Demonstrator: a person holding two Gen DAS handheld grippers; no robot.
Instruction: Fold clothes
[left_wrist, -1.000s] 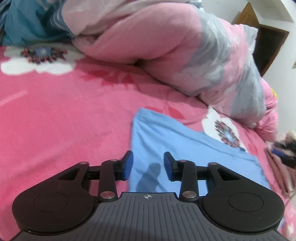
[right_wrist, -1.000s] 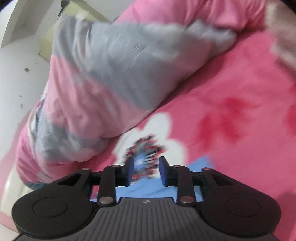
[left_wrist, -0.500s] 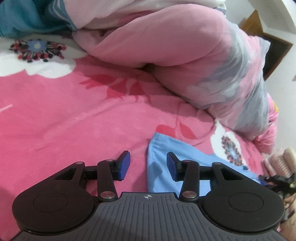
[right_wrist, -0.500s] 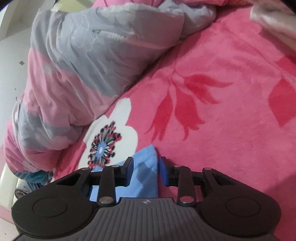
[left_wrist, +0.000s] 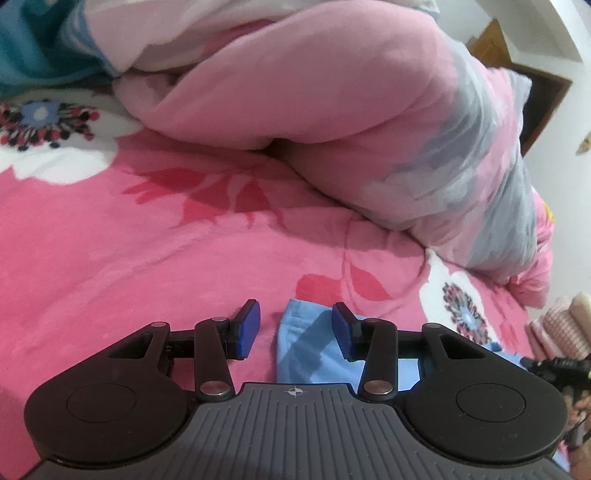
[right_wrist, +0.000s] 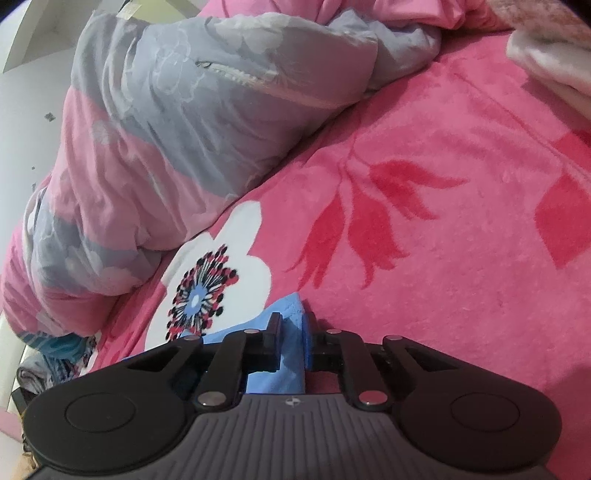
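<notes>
A light blue garment (left_wrist: 310, 354) lies flat on the pink flowered blanket (left_wrist: 147, 240). In the left wrist view one of its corners sits between the blue pads of my left gripper (left_wrist: 295, 326). Those jaws are closing, but the pads stand clear of the cloth on both sides. In the right wrist view another corner of the garment (right_wrist: 290, 306) pokes up between the fingers of my right gripper (right_wrist: 291, 338). Its jaws are closing too and the pads pinch the cloth. The rest of the garment is hidden under both gripper bodies.
A bulky pink and grey quilt (left_wrist: 424, 147) (right_wrist: 166, 129) is heaped along the far side of the bed. Teal bedding (left_wrist: 33, 48) lies at the far left. A dark wooden door (left_wrist: 535, 96) and pale knitted things (left_wrist: 554, 325) stand beyond the right bed edge.
My left gripper slid from over the garment's middle to its corner. My right gripper came down onto the other corner, and its jaws narrowed onto the cloth.
</notes>
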